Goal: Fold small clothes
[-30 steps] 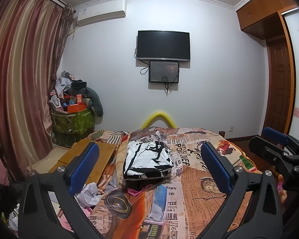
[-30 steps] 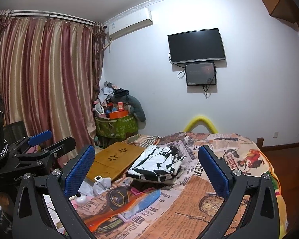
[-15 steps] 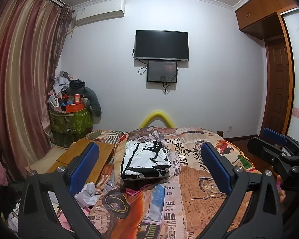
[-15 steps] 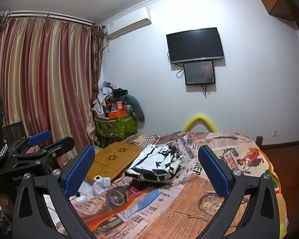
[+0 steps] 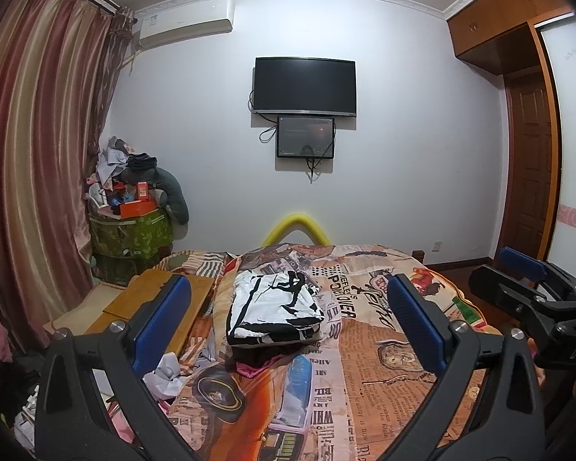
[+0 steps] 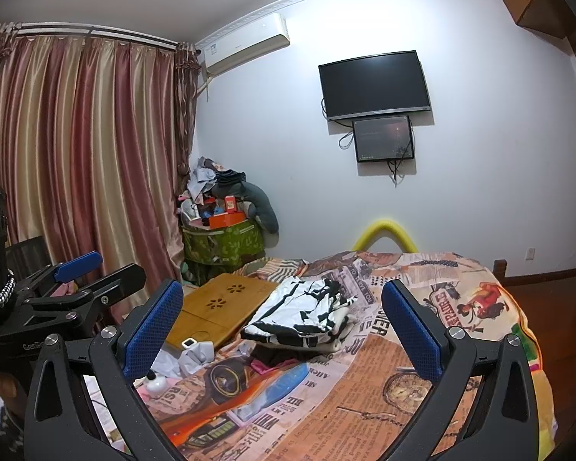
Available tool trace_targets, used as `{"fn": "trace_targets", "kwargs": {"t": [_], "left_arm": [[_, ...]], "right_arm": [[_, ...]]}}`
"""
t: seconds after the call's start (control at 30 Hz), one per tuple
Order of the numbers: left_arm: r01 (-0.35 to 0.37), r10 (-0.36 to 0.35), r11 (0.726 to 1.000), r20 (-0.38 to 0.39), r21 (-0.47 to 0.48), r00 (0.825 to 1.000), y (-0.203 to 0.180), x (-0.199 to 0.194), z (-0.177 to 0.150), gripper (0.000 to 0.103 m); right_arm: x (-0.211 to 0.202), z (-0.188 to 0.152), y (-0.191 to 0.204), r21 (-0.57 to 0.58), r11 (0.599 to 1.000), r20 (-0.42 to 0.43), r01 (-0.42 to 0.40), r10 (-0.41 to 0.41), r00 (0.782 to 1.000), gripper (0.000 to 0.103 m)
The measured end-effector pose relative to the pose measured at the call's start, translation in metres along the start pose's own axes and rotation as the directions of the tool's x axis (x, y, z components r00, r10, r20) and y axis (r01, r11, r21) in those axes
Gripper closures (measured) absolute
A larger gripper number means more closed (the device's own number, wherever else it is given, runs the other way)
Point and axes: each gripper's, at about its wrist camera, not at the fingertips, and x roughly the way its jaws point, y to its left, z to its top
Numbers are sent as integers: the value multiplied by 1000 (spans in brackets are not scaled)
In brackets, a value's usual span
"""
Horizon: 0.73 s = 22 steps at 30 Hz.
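Observation:
A folded black-and-white garment [image 5: 274, 307] [image 6: 301, 313] lies on top of a small stack of clothes on the bed, with dark and pink cloth [image 5: 255, 365] peeking out below it. The bed carries a newspaper-print cover [image 5: 368, 365] [image 6: 368, 388]. My left gripper [image 5: 288, 319] is held above the bed's near end, open, nothing between its blue pads. My right gripper [image 6: 284, 326] is also open and empty, well short of the stack. Each gripper shows at the edge of the other's view: the right gripper [image 5: 533, 288], the left gripper [image 6: 76, 284].
A wooden lap desk [image 5: 161, 299] [image 6: 219, 307] lies at the bed's left side, with crumpled white paper [image 5: 165, 378] and a small white bottle [image 6: 157, 382] near it. A green bin piled with clutter [image 5: 130, 226] stands by the curtains [image 5: 30, 173]. A wooden door [image 5: 530, 169] is at right.
Both views have shifted only slightly, the left one drifting a little rightward. The clothes stack has not moved and both grippers stay open.

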Motion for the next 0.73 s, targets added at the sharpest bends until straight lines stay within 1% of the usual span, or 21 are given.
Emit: {"fn": "trace_targets", "kwargs": {"t": [0.23, 0.73], "left_arm": [[20, -20, 1000, -17, -5, 1000, 1, 1, 0, 0], [20, -20, 1000, -23, -11, 1000, 5, 1, -3, 0]], "right_arm": [[0, 0, 0, 2, 1000, -1, 0, 0, 1000, 0], [-1, -1, 4, 7, 1000, -4, 3, -3, 1000, 0]]}}
